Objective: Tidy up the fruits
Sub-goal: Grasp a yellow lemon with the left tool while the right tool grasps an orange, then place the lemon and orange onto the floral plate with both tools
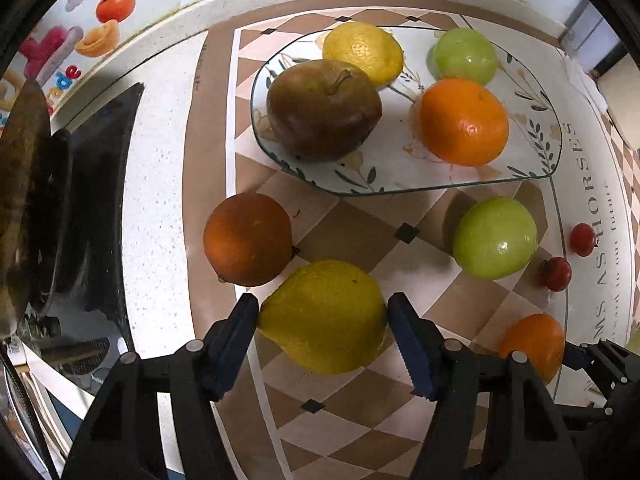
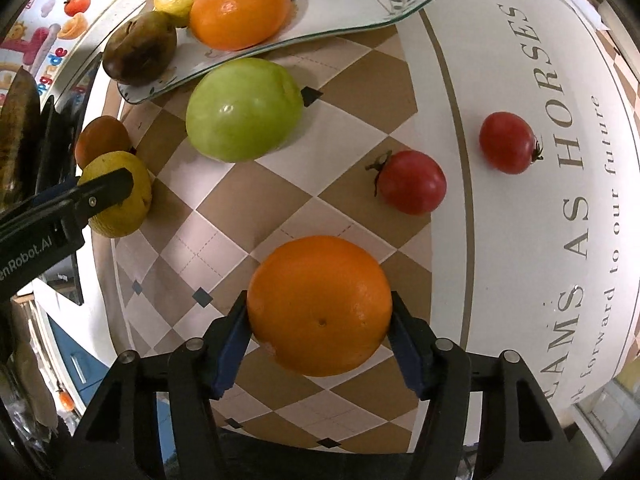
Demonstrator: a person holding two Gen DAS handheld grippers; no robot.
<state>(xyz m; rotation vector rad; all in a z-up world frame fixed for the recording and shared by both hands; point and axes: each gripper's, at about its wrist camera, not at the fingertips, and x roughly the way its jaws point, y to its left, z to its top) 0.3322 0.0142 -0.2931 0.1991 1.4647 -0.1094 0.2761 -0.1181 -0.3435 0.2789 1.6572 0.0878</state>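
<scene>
My left gripper (image 1: pixel 323 316) is shut on a yellow lemon (image 1: pixel 324 316), both blue pads touching its sides. My right gripper (image 2: pixel 319 312) is shut on an orange (image 2: pixel 319 306); that orange also shows in the left wrist view (image 1: pixel 534 346). A glass plate (image 1: pixel 400 184) at the back holds a brown pear (image 1: pixel 323 110), a lemon (image 1: pixel 363 54), a green apple (image 1: pixel 464 56) and an orange (image 1: pixel 464 122). On the mat lie a dark orange (image 1: pixel 248 239), a green apple (image 1: pixel 495 238) and two red tomatoes (image 2: pixel 412 182) (image 2: pixel 507 142).
A checkered mat (image 1: pixel 360 240) with lettering covers the white counter (image 1: pixel 156 208). A black stove top (image 1: pixel 92 208) with a dark pan (image 1: pixel 20 200) lies to the left. The wall behind carries fruit stickers (image 1: pixel 114 6).
</scene>
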